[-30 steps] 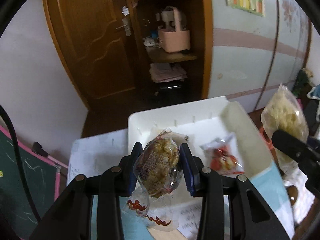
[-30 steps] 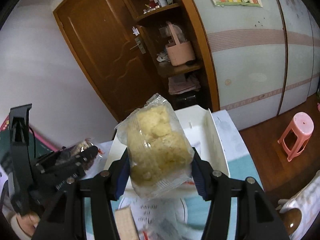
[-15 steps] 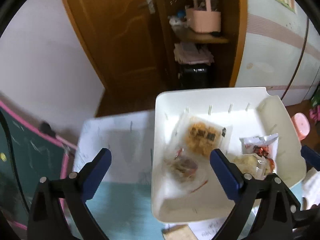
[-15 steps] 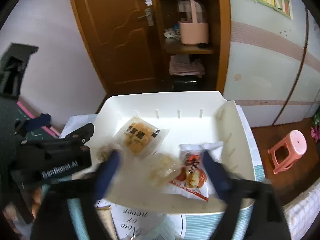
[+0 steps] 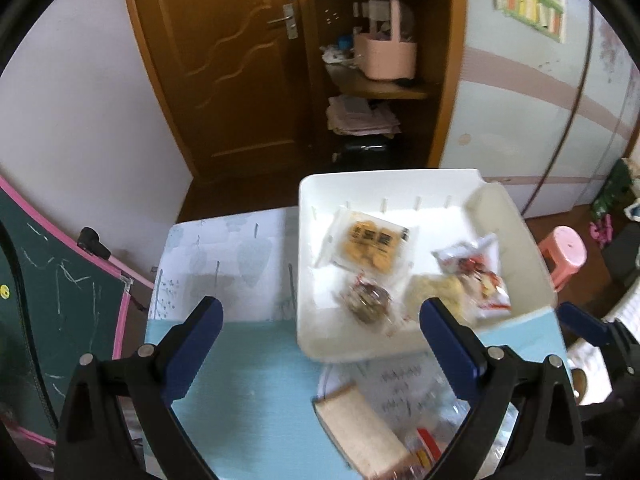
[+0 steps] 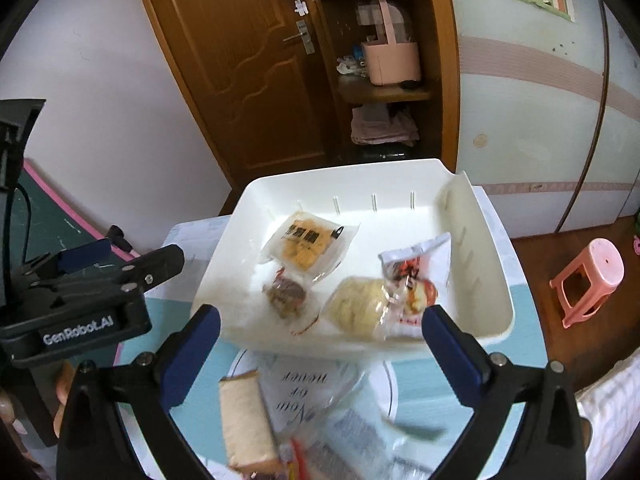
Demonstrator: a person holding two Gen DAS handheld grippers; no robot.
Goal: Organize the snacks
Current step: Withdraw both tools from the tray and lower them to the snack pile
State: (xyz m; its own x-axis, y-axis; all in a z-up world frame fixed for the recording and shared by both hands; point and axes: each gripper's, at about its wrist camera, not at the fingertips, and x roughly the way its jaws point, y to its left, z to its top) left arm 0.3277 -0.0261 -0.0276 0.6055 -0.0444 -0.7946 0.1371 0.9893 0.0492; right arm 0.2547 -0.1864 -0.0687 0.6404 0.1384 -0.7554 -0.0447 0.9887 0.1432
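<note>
a: how do the jaws stand?
b: both the left gripper (image 5: pixel 320 330) and right gripper (image 6: pixel 320 334) are released wide, nothing between them.
a: and the snacks?
b: four packets lie in the white bin (image 6: pixel 496 280) on the tabletop (image 5: pixel 248 364): brown snack (image 6: pixel 290 294), yellow snack (image 6: pixel 358 308), cracker packet (image 6: pixel 306 242), red-white packet (image 6: pixel 416 276).

The tan packet (image 6: pixel 245 424) is blurred, its lower end cut off.

Four snack packets (image 6: pixel 308 245) lie in the bin (image 6: pixel 496 300); another, seemingly a roll (image 6: pixel 244 420), lies before it.
</note>
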